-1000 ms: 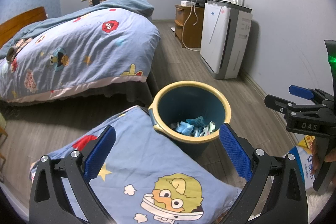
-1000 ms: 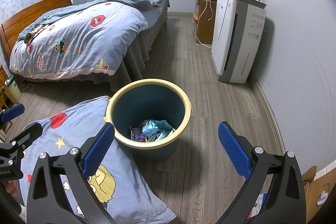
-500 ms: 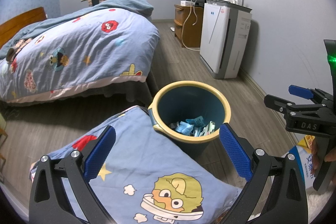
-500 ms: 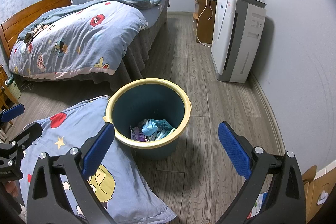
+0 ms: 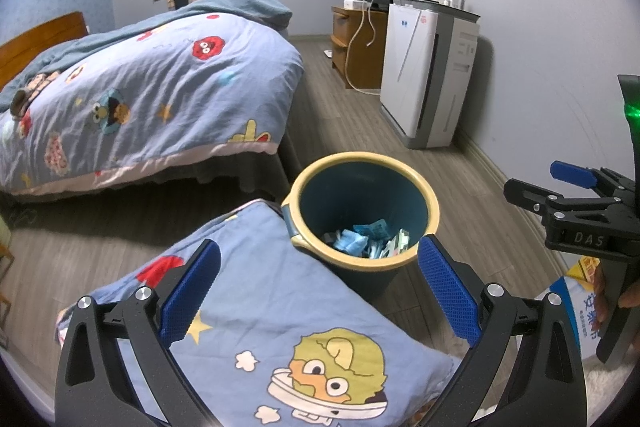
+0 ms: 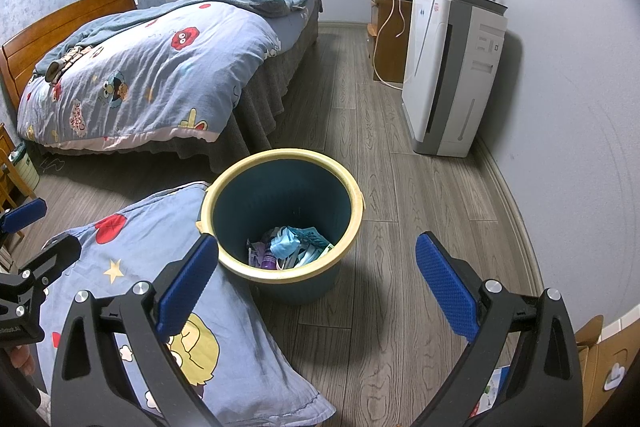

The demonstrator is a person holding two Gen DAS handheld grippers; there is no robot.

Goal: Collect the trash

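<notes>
The left gripper hangs with its blue pads spread wide and nothing between them, above a blue cartoon-print pillow that lies on the wood floor. The right gripper is just as wide open and empty; it hovers over the pillow's corner and the bare floor beside it. Each gripper shows at the edge of the other's view, the right one at the left camera's right side, the left one at the right camera's left side.

Just ahead of both stands the trash bin, a round dark-teal bucket with a yellow rim, upright on the floor, its mouth facing up and its long axis vertical. Its near-left side touches the pillow's far corner. At the bottom lies the collected trash: crumpled blue pieces, some white and purple scraps, heaped loosely with no clear direction.

Beyond the bin, the foot of a bed with a cartoon quilt sits to the left, and a white air purifier stands against the right wall with a router on top. A cardboard box sits by the wall at the lower right.
</notes>
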